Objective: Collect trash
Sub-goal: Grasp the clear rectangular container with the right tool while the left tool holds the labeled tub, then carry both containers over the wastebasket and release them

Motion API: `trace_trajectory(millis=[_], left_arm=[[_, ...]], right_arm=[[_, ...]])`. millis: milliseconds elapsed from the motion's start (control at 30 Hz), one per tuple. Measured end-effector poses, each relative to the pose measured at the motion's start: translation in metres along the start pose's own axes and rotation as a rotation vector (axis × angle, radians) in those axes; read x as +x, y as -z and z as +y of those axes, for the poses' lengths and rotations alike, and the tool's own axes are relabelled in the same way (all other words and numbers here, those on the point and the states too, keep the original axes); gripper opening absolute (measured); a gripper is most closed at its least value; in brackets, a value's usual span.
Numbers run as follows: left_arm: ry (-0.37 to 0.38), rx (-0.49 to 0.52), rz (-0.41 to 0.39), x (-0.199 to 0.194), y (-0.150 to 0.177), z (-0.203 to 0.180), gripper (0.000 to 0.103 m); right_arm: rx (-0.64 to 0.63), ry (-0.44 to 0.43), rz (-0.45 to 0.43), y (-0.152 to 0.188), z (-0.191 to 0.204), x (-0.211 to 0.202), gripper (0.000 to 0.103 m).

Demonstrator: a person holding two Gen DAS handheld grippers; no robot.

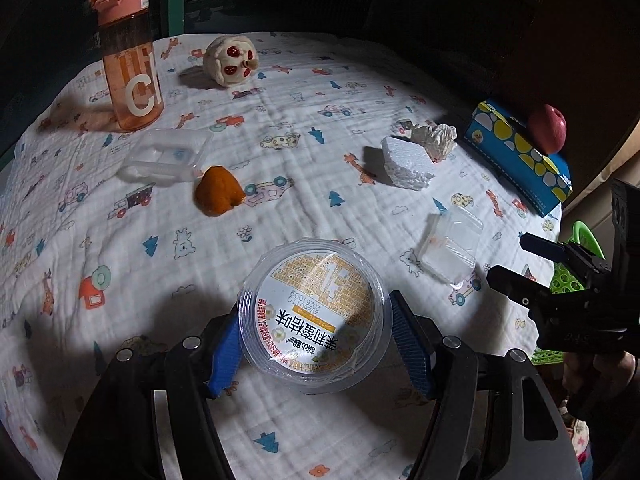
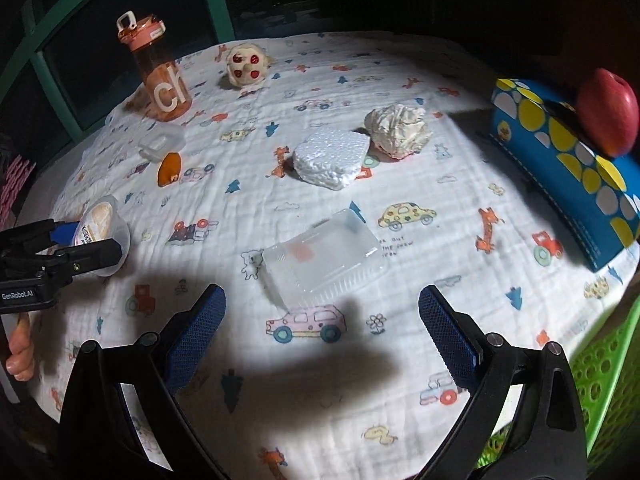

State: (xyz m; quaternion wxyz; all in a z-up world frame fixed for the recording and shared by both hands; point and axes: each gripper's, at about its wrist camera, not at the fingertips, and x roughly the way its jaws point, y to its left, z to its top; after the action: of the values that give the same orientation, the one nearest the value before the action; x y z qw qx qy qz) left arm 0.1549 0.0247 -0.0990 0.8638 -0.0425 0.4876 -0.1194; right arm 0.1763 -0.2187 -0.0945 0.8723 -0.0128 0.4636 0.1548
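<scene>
My left gripper is shut on a clear plastic cup with a printed yellow-and-white lid, blue pads pressed on both sides, just above the cloth. In the right wrist view the same cup sits in the left gripper at the far left. My right gripper is open and holds nothing; a clear lidded plastic box lies on the cloth just beyond its fingertips. In the left wrist view the right gripper hovers beside that box.
On the patterned cloth lie an orange peel, a clear tray, a styrofoam block and crumpled paper. An orange bottle, a plush toy, and a blue box bearing an apple stand around. A green basket is at right.
</scene>
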Motion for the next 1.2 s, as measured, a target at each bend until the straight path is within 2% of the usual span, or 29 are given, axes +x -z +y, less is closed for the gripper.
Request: trace_trajectory(millis=[267,500,667,933,1200], left_arm=[[0.000,-0.026,0.018,0.008,-0.001,0.006,0.065],[0.004,-0.024,0.027,0.013,-0.003,0.005,0.065],[0.004,-0.025,0.028,0.013,-0.004,0.005,0.065],[0.006,-0.017,0.023,0.010,-0.005,0.000,0.065],[0.035,0.030,0.000,0.002,-0.011,-0.029,0.065]], right_arm=[[-0.138,-0.001,0.052,-0.014,0.003,0.033,0.095],[-0.178,-0.007,0.077,-0.018,0.004,0.050,0.094],[-0.185,-0.001,0.089,-0.016,0.008,0.056,0.081],[-0.136,0.003,0.055,-0.013,0.004,0.037,0.080],[-0.041,0.028,-0.002,-0.004,-0.013,-0.007,0.080]])
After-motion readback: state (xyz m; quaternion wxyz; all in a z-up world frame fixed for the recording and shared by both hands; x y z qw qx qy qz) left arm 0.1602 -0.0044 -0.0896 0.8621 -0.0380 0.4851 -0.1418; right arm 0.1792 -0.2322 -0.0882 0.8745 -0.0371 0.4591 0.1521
